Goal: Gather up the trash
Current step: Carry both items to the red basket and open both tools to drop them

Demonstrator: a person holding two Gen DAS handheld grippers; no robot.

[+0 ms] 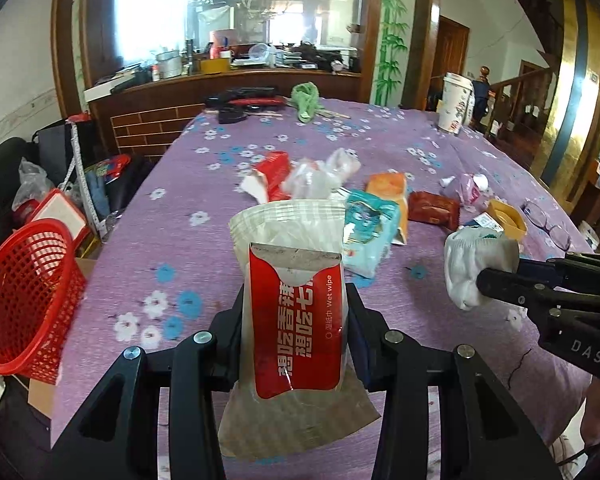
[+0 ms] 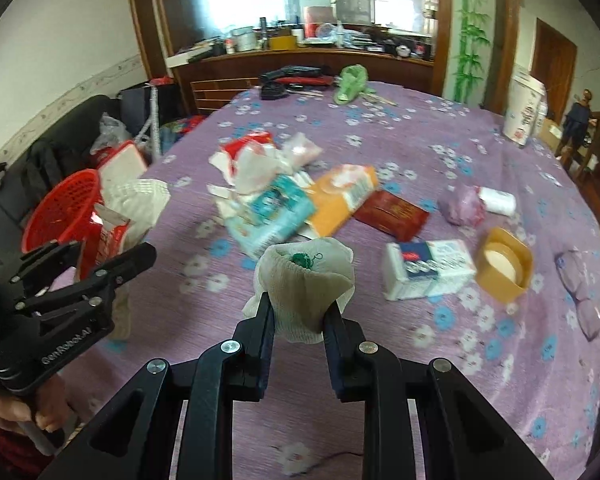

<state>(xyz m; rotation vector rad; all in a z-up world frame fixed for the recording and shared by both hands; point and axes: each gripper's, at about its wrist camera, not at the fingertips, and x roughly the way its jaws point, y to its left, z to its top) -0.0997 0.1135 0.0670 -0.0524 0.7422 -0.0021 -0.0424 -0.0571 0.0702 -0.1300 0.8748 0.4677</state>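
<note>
My left gripper [image 1: 296,312] is shut on a red and clear wet wipe packet [image 1: 294,320], held upright above the purple flowered tablecloth [image 1: 188,200]. It also shows at the left of the right wrist view [image 2: 112,256], next to a red mesh basket [image 2: 66,208]. My right gripper [image 2: 298,308] is shut on a white sock-like cloth [image 2: 306,284] with a green bit inside; it shows at the right of the left wrist view [image 1: 478,260]. The red basket [image 1: 28,296] sits off the table's left edge. Loose wrappers [image 1: 364,236] lie mid-table.
On the table lie an orange packet [image 2: 342,196], a dark red pouch [image 2: 394,214], a white tissue pack [image 2: 430,268], a yellow lid [image 2: 504,264], glasses [image 2: 584,296], a green cloth [image 2: 350,84] and a paper cup [image 1: 456,102]. A wooden counter [image 1: 228,84] stands behind.
</note>
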